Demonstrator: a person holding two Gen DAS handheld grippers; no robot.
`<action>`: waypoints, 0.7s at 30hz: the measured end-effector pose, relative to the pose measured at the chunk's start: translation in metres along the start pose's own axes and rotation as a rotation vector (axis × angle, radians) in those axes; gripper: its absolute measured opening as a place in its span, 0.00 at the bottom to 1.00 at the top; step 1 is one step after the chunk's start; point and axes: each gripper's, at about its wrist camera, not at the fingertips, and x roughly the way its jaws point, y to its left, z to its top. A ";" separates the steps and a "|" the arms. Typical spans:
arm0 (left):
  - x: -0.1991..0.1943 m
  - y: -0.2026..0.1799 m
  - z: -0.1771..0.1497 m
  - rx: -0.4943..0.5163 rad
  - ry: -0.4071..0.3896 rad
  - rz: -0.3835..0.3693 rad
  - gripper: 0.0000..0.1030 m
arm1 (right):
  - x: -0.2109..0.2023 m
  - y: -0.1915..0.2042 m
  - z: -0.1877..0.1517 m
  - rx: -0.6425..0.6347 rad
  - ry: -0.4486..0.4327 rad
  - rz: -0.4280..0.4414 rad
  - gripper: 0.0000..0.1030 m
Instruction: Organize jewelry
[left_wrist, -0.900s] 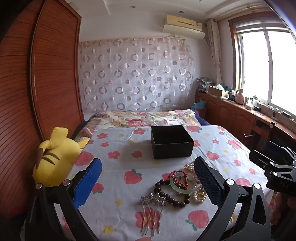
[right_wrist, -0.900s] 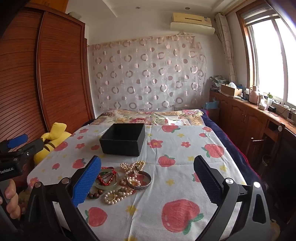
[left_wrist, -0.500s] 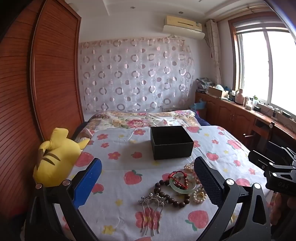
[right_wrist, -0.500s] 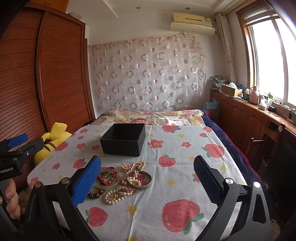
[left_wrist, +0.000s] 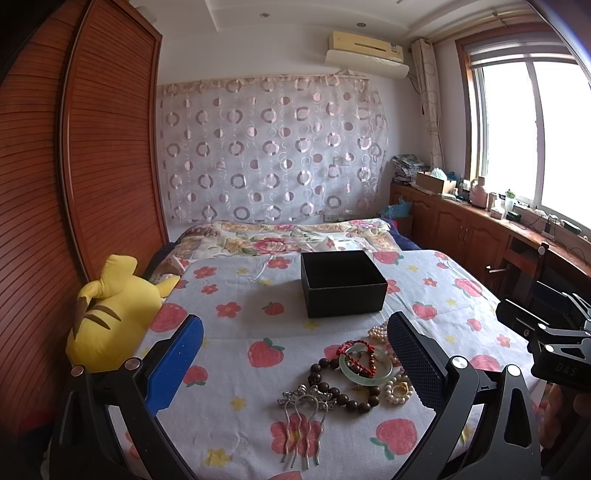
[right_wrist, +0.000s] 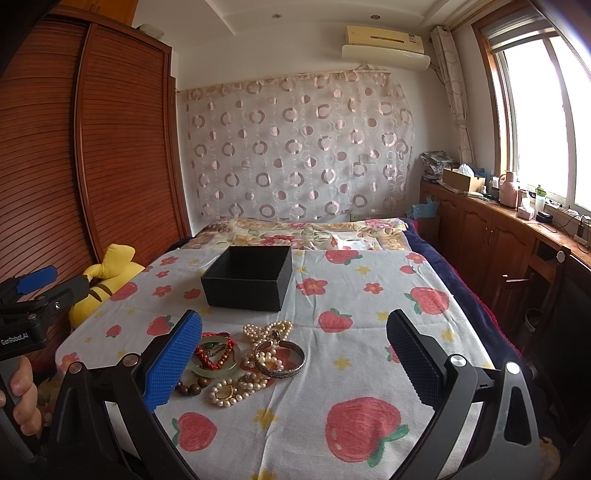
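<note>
A pile of jewelry lies on the strawberry-print sheet (left_wrist: 240, 332): a silver hair comb (left_wrist: 306, 417), a dark wooden bead bracelet (left_wrist: 332, 391), a green jade bangle (left_wrist: 365, 369) with a red cord bracelet (left_wrist: 356, 349), pearl strands (right_wrist: 267, 330) and a silver bangle (right_wrist: 279, 357). An open, empty black box (left_wrist: 343, 284) stands behind the pile; it also shows in the right wrist view (right_wrist: 249, 282). My left gripper (left_wrist: 295, 365) is open, above the near edge, with the pile between its fingers. My right gripper (right_wrist: 293, 363) is open, just right of the pile.
A yellow plush toy (left_wrist: 110, 317) lies at the bed's left edge by the wooden wardrobe (left_wrist: 74, 184). A floral quilt (left_wrist: 280, 240) lies beyond the box. Wooden cabinets (right_wrist: 491, 240) and a chair (right_wrist: 524, 291) stand to the right under the window.
</note>
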 end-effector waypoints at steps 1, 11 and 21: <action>0.000 0.000 0.000 -0.001 0.001 0.000 0.94 | 0.000 0.000 0.000 0.000 0.001 0.001 0.98; -0.001 0.000 0.000 -0.001 -0.002 0.000 0.94 | -0.001 0.000 0.001 -0.001 -0.002 0.002 0.98; -0.001 0.000 -0.004 -0.003 -0.004 -0.003 0.94 | -0.001 0.000 0.001 -0.001 -0.004 0.001 0.98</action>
